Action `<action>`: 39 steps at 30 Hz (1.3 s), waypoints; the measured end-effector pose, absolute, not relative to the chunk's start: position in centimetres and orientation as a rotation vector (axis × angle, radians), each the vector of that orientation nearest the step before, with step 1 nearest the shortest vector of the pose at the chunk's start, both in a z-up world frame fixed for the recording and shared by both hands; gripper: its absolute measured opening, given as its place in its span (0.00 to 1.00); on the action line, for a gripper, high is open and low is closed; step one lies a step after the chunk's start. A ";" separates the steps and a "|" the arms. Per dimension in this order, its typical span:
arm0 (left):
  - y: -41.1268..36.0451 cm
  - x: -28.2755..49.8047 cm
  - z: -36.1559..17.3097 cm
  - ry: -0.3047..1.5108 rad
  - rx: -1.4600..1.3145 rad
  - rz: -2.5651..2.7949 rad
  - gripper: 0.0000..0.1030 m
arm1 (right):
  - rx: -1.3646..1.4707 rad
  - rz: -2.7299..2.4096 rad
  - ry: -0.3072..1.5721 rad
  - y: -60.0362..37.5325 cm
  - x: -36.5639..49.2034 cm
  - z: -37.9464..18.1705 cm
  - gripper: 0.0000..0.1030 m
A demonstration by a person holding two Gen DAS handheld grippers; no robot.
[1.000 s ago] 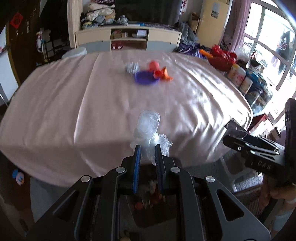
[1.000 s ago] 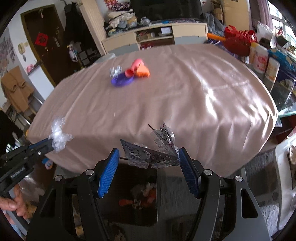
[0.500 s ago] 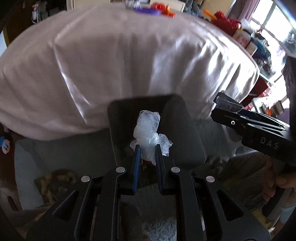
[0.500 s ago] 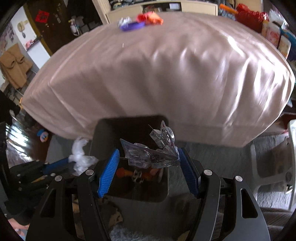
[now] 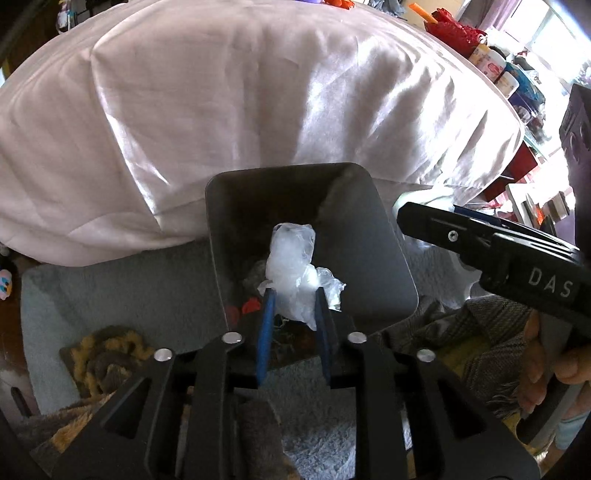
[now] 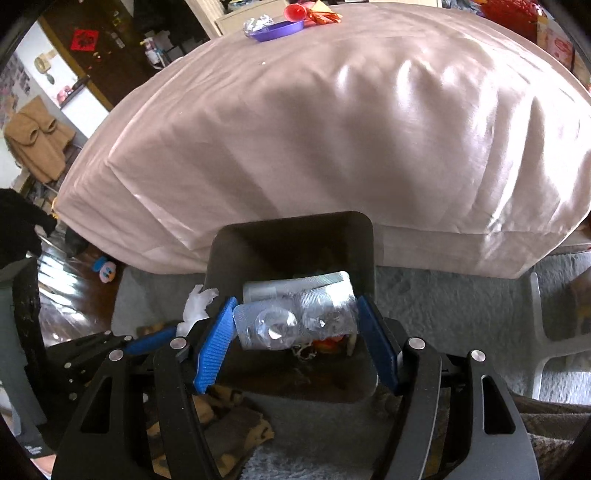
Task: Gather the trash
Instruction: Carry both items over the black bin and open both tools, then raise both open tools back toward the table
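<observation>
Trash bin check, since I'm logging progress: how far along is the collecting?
Done: the dark bin on the floor already holds scraps. In hand: the left gripper is opening around a crumpled plastic wad above it; the right gripper holds a clear blister pack. Left: foil on the table.

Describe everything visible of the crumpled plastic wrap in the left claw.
The crumpled plastic wrap is a thin, translucent whitish film bunched into an irregular wad, with a rounded lump on top and ragged, wrinkled edges flaring out to the right. It stands roughly upright between the blue pads of the left claw, whose jaws are opening around it; its lower part still sits between them. It hangs directly over the open dark trash bin on the floor, not touching the bin. The right wrist view shows it only as a white tuft.
</observation>
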State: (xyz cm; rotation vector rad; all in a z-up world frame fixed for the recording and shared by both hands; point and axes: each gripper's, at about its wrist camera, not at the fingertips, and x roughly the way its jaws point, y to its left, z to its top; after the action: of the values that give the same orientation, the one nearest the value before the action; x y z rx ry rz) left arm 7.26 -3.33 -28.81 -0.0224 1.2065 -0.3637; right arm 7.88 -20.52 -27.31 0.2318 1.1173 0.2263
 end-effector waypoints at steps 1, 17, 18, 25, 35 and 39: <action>-3.3 7.3 -28.8 1.206 -0.024 -0.366 0.27 | 0.231 0.227 1.119 -20.5 7.9 -27.4 0.68; -1.4 9.4 -23.0 1.092 -0.054 -0.292 0.83 | 0.346 0.099 0.964 -27.2 9.3 -21.8 0.79; -1.3 9.8 -22.3 1.080 -0.060 -0.291 0.83 | 0.353 0.095 0.950 -27.5 9.6 -21.2 0.79; -1.8 14.8 -16.6 0.973 -0.039 -0.264 0.87 | 0.332 0.088 0.889 -28.4 13.8 -17.7 0.79; -2.3 22.3 -14.2 0.941 -0.015 -0.243 0.87 | 0.292 0.072 0.850 -28.2 21.3 -14.8 0.79; -2.4 25.1 -14.7 0.951 -0.004 -0.236 0.87 | 0.280 0.072 0.851 -27.7 24.4 -14.6 0.79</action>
State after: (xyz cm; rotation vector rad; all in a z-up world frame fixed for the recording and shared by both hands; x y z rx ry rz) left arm 25.13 -2.43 -14.71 -0.0042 0.9507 -0.2362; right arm 24.36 -27.72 -14.59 0.2801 0.8508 0.0723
